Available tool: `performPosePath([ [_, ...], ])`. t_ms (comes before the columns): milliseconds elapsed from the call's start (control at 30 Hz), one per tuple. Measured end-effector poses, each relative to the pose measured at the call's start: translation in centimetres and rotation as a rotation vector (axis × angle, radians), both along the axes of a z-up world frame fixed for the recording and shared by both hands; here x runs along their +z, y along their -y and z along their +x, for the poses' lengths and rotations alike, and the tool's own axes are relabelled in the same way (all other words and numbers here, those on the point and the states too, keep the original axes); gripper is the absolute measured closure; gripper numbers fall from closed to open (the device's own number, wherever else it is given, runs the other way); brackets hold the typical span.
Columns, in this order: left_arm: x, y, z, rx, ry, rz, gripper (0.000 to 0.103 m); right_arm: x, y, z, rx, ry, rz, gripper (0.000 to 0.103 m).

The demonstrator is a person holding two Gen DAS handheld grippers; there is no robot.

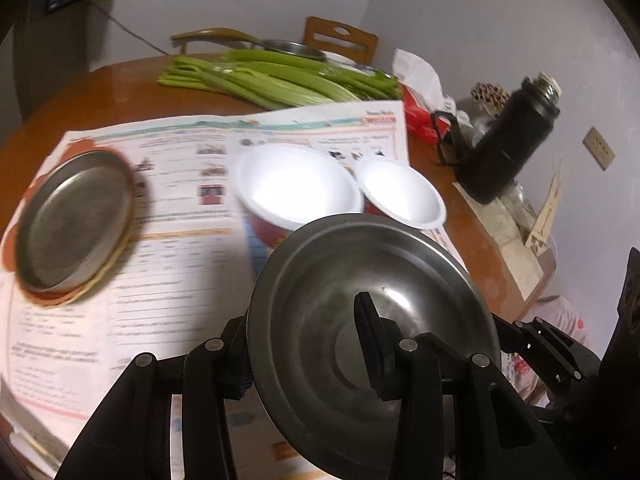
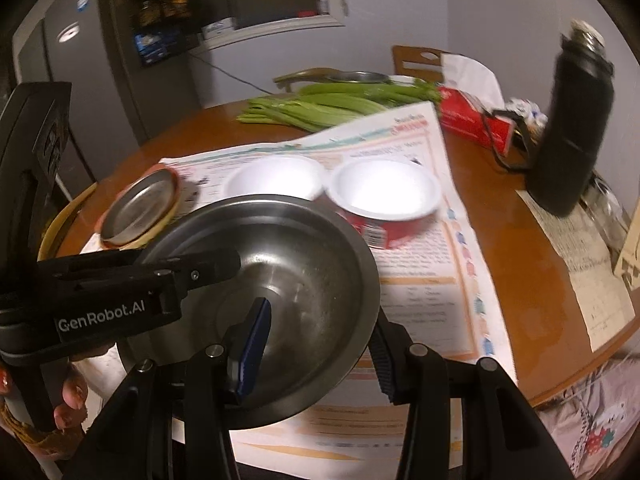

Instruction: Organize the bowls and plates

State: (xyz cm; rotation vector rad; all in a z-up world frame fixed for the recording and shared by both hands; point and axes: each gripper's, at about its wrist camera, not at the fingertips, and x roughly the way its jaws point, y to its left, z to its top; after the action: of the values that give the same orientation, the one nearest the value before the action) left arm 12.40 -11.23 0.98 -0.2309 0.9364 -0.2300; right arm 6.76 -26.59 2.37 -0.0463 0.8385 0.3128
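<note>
A steel bowl [image 1: 372, 320] hangs tilted above the newspaper, held from both sides. My left gripper [image 1: 304, 340] is shut on its left rim, one finger inside the bowl and one outside. My right gripper [image 2: 320, 332] is shut on the right rim of the same steel bowl [image 2: 288, 272], its blue-padded finger inside. Beyond it two white bowls with red outsides [image 1: 296, 184] [image 1: 402, 192] stand side by side on the paper, also seen as white bowls [image 2: 276, 180] [image 2: 386, 188]. A flat steel plate [image 1: 72, 220] [image 2: 140, 208] rests on a round woven mat to the left.
A newspaper [image 2: 420, 288] covers much of the round wooden table [image 2: 504, 240]. Celery stalks [image 1: 272, 80] lie at the back, with another steel dish behind them. A black flask [image 2: 572, 136] and a red tissue box [image 2: 472, 120] stand at the right. A person's hand [image 2: 72, 396] holds the left gripper.
</note>
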Motion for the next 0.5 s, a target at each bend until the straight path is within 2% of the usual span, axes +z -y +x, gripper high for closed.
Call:
performPosePath([
  [300,0.3,-4.6,-1.5,0.073,0.012,-0.007,0.059,0.2,-4.4,-0.6,0.082,0.003,-0.008,0.055],
  [500,-0.6,-5.9,-1.5,0.085,-0.002,-0.004,0.059,-0.7,-6.0,-0.5,0.091,-0.018,-0.017,0.055],
])
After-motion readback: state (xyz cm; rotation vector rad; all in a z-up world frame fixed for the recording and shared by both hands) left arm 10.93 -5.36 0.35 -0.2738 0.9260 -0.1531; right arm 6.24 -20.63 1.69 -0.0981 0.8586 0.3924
